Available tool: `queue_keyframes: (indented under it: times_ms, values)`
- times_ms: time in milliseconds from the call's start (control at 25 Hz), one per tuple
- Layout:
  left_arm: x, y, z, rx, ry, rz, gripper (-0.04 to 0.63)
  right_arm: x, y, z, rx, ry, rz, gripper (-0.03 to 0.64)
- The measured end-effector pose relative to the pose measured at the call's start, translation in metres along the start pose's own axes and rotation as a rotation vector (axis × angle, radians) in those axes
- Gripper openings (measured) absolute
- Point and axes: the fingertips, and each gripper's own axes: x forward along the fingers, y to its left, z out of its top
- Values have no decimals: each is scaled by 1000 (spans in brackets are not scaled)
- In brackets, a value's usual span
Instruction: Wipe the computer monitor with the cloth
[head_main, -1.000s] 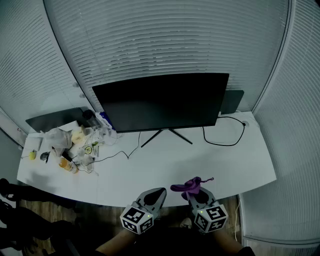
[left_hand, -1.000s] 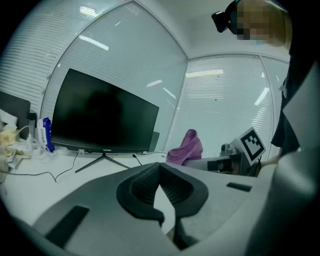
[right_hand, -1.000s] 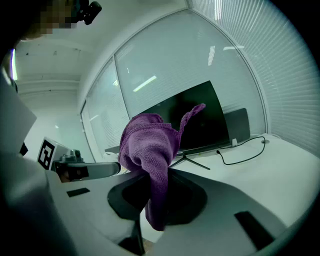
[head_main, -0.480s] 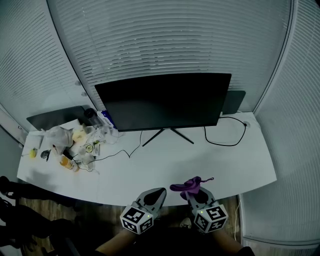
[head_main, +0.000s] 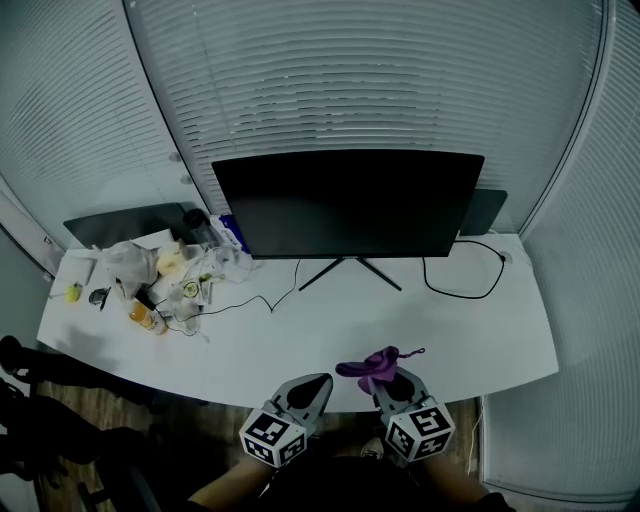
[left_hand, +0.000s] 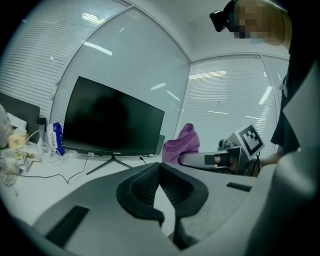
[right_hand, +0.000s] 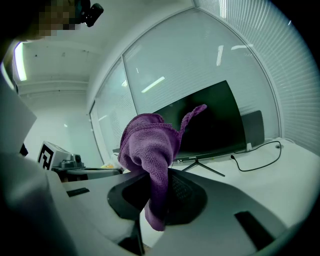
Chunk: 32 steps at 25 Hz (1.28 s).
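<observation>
A black computer monitor stands on a two-legged stand at the back of the white desk; its dark screen also shows in the left gripper view and the right gripper view. My right gripper hovers over the desk's near edge, shut on a purple cloth that bunches up above its jaws. My left gripper hangs beside it at the same edge, jaws shut and empty. Both grippers are well short of the monitor.
A clutter of bags, bottles and small items fills the desk's left part, with a dark laptop behind it. A black cable loops at the right of the monitor stand. Window blinds back the desk.
The head view has shifted, so the monitor and desk sit a little more to the right and lower in frame. Both grippers hold nearly the same place, cloth still gripped.
</observation>
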Motion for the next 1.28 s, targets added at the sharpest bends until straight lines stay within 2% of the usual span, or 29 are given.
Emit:
queue_keyframes:
  times_ms: [280, 680, 880, 1280]
  values:
    - [-21, 29, 17, 10, -32, 52, 3, 36, 25, 28, -38, -17, 45, 67]
    - [-55, 78, 42, 28, -99, 121, 3, 99, 79, 81, -97, -95, 120, 67]
    - [-70, 107, 55, 39, -124, 143, 3, 138, 108, 102, -131, -117, 152, 67]
    - [-99, 185, 83, 53, -185, 199, 3, 228, 160, 135, -133, -137, 179, 67]
